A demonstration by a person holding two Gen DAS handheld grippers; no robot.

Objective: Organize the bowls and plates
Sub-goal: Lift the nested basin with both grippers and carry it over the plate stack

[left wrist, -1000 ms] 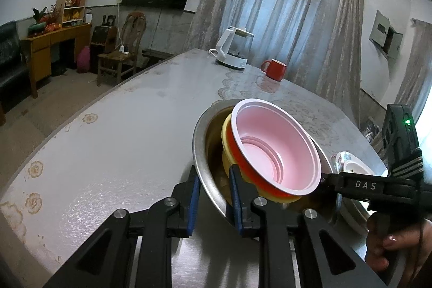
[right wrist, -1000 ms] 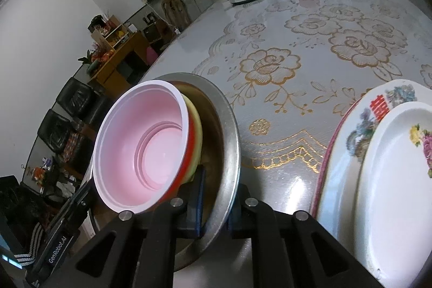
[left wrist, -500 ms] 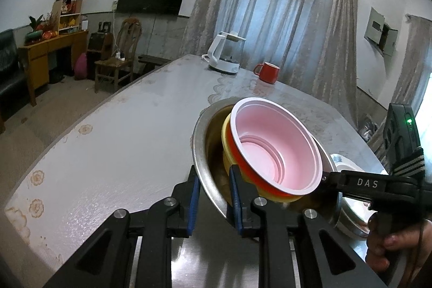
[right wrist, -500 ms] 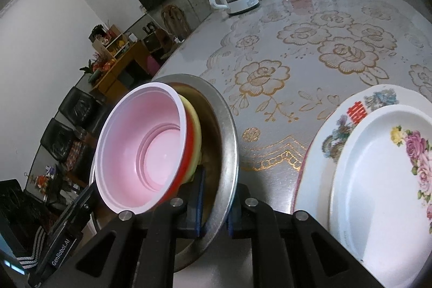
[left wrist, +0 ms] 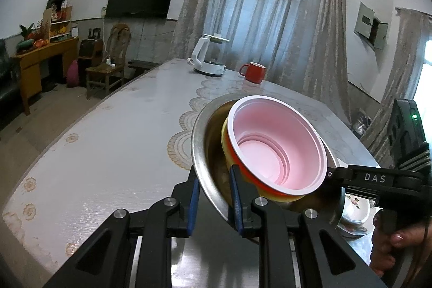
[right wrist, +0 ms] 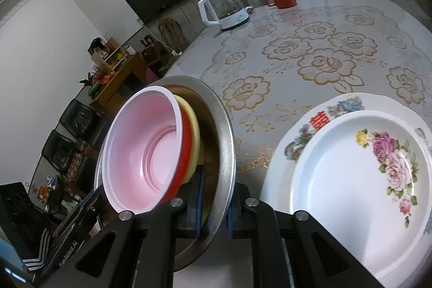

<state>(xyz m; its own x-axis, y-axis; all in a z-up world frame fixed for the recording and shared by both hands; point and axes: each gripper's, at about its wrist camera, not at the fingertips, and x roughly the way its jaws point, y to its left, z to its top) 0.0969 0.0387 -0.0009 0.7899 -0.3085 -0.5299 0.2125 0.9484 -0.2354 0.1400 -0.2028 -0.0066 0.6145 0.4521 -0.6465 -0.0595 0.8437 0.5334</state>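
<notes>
A metal bowl (left wrist: pixel 199 142) holds a nested stack: a pink bowl (left wrist: pixel 272 150) on top, a red one under it and a yellow one lowest. The metal bowl hangs tilted above the table. My left gripper (left wrist: pixel 213 196) is shut on its near rim. My right gripper (left wrist: pixel 330 176) clamps the opposite rim, with a hand on its handle. In the right wrist view my right gripper (right wrist: pixel 214 204) pinches the metal bowl's rim (right wrist: pixel 226 142), and the pink bowl (right wrist: pixel 143 153) faces left. A white floral plate (right wrist: pixel 351 180) lies on a larger patterned plate (right wrist: pixel 305 131).
A white kettle (left wrist: pixel 208 58) and a red mug (left wrist: pixel 255 72) stand at the far end of the table (left wrist: pixel 108 142), which has a gold flower cloth. Past the table's left edge are a wooden chair (left wrist: pixel 108 66) and a desk (left wrist: pixel 40 56).
Both grippers have risen with the metal bowl and its stack, and the table now sits lower in both views. The two plates show more fully in the right wrist view.
</notes>
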